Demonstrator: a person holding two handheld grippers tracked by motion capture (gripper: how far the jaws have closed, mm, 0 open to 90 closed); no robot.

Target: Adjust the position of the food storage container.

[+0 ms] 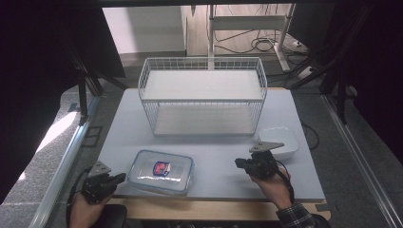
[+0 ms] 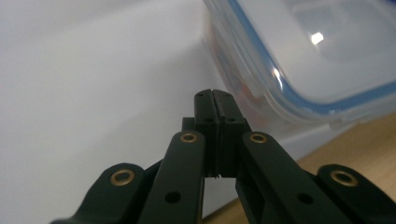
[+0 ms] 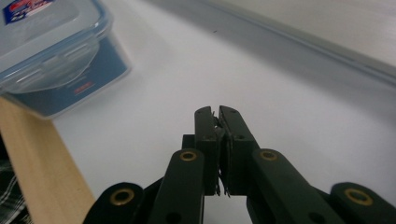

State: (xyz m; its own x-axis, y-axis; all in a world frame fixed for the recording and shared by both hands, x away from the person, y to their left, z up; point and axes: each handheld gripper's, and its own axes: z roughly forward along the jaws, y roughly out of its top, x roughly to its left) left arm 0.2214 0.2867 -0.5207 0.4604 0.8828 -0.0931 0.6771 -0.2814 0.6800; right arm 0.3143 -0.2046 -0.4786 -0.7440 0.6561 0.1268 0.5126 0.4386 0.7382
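Both grippers, left and right, rest at the table's near edge with jaws pressed together on nothing, flanking the untouched lidded container, so the work probably hasn't started.

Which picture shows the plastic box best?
The high view: the whole box lies on the table, lid and label visible. The left gripper view catches one blue-rimmed corner; the right gripper view shows one end.
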